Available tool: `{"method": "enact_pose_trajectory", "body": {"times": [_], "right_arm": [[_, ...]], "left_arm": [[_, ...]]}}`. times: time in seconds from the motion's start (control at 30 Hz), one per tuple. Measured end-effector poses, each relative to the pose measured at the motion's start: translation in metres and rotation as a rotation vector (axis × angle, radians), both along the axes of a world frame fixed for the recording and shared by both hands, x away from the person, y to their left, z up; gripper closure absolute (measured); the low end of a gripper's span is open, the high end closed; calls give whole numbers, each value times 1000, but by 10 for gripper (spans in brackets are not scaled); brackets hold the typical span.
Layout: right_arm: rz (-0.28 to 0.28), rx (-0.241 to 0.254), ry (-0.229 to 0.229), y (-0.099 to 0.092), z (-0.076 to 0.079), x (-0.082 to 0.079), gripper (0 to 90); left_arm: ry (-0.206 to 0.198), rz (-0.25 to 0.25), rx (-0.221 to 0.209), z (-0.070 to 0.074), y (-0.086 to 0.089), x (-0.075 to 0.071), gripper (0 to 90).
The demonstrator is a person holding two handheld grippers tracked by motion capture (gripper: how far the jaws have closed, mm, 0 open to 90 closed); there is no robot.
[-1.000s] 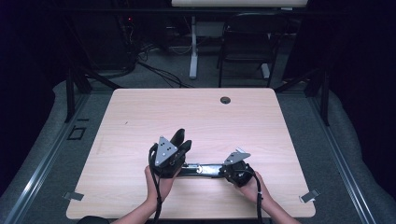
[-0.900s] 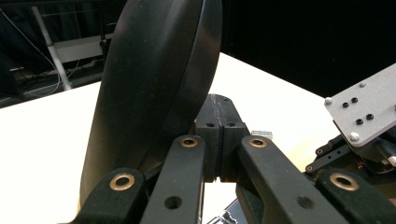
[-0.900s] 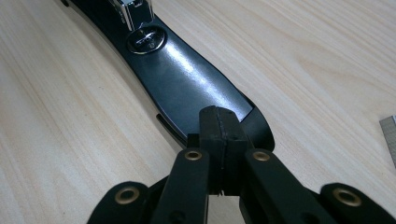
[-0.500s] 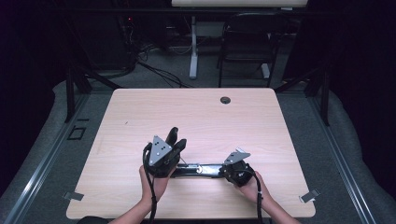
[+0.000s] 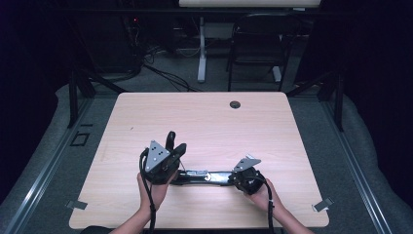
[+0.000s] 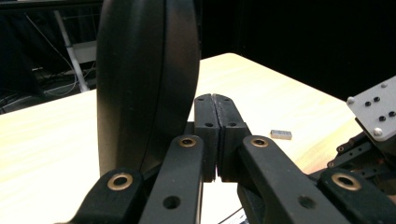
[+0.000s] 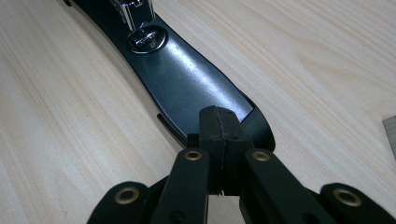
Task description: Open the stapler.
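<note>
While both grippers stay pressed shut with nothing gripped, left gripper (image 5: 171, 144) has drifted slightly left and nearer since earlier frames, jaws now tilted up toward far edge. Black tool (image 5: 207, 176) lies flat, near-centre of table (image 5: 204, 117), between hands. One black handle (image 6: 144, 79) rises just left of left jaws. Right gripper (image 7: 218, 122) rests at tool's right end. Judgement: repositioning only, no grasp made yet.
</note>
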State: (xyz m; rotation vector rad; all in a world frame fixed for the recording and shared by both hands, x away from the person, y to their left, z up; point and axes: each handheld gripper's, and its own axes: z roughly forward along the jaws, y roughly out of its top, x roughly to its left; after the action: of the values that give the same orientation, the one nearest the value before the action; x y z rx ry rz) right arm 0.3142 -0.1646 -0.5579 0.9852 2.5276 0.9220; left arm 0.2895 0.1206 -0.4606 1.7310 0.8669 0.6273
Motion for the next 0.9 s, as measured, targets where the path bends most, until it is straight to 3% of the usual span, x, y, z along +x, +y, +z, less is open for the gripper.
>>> {"method": "enact_pose_trajectory", "body": {"times": [0.9], "right_arm": [[0, -9, 6, 1, 1, 0, 900]], "left_arm": [[-4, 7, 40, 2, 14, 1, 900]]}}
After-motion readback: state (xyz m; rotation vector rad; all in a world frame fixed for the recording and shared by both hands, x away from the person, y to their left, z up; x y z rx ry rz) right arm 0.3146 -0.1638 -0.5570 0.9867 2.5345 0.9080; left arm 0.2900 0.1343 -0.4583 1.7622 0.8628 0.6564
